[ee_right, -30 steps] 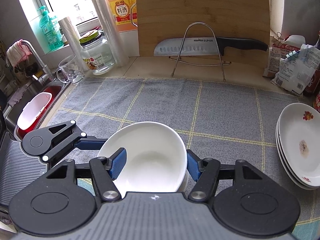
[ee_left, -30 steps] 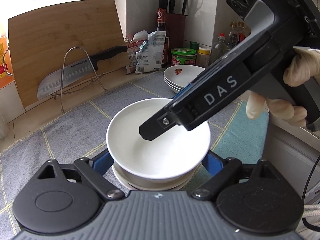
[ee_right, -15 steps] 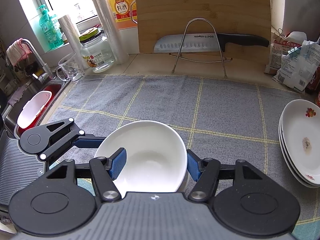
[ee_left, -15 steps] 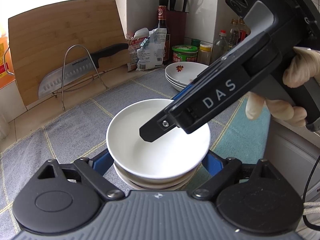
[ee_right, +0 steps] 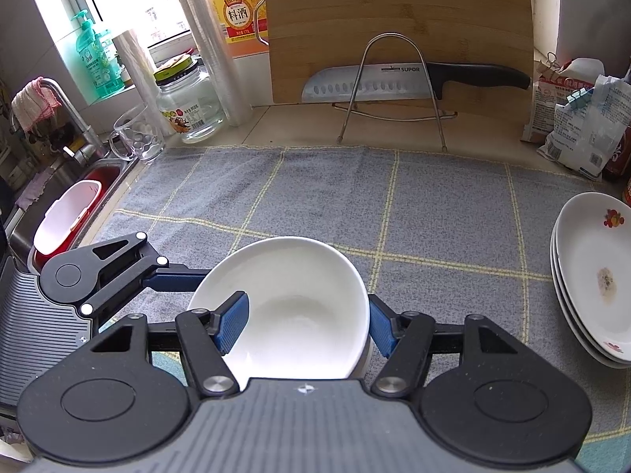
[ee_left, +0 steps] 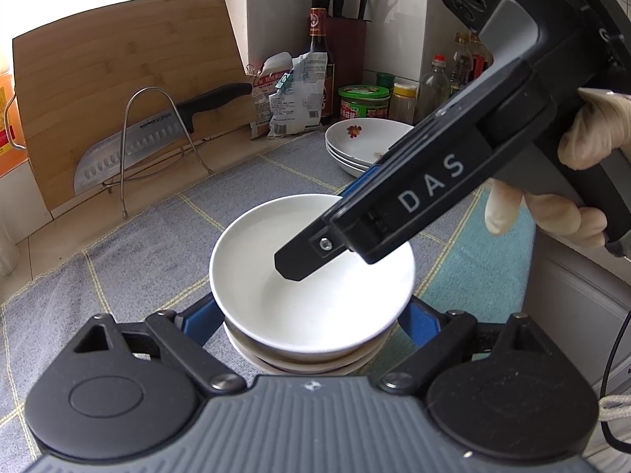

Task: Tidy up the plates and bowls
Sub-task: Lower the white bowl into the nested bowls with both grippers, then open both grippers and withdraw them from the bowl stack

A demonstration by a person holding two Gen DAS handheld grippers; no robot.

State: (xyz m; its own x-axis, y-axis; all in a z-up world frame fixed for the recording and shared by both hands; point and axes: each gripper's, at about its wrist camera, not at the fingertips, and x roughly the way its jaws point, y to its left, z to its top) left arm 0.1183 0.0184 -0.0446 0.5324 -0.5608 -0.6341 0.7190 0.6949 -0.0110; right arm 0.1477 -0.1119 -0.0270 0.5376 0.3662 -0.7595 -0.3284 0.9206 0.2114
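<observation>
A white bowl sits on top of a stack of white bowls on the grey checked cloth. My left gripper straddles it, its blue pads lying against the bowl's sides under the rim. My right gripper comes in from the right, held by a gloved hand. It stands open: one finger is inside the bowl and the other is outside the wall. A stack of flowered plates rests on the cloth to the right.
A cutting board leans at the back with a knife on a wire stand. Jars, bottles and bags crowd the back corner. A sink, a glass jar and a mug lie to the left.
</observation>
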